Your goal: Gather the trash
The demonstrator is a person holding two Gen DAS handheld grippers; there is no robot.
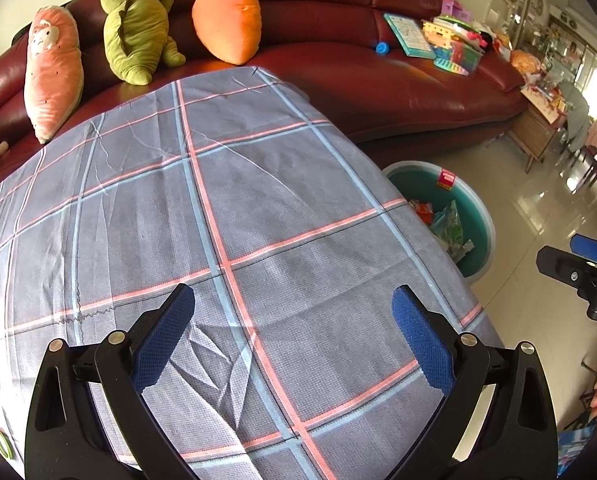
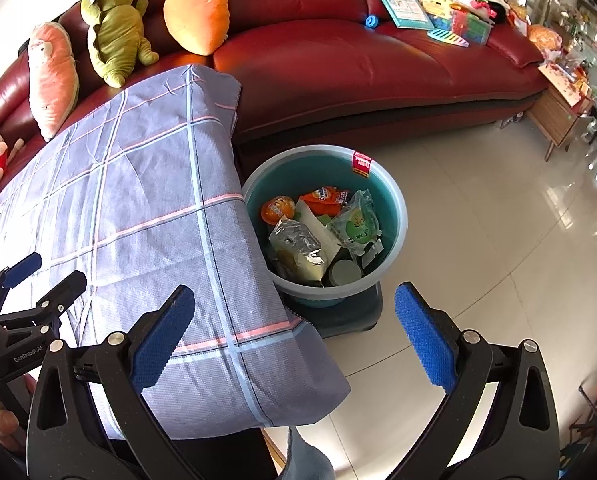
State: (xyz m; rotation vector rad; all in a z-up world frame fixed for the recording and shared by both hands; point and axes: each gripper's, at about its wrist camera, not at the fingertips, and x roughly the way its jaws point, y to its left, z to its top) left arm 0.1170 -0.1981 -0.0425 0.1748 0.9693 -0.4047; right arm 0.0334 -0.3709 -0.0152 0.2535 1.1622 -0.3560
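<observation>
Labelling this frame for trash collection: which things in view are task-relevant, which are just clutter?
Task-relevant:
- teal basin on the floor beside the table
- wrappers piled inside it
- left gripper, open, over the checked tablecloth
- right gripper, open, empty

Just lying about:
- carrot plush, green plush, pink plush
- toys and books on the red sofa

A dark red leather sofa (image 2: pixel 378 60) curves along the back of the room. Against its left end, a table wears a grey checked cloth (image 2: pixel 138 220). Right of the sofa stands a wooden side cabinet (image 2: pixel 558 120). Before it, glossy pale floor tiles (image 2: pixel 478 240) reflect daylight.
</observation>
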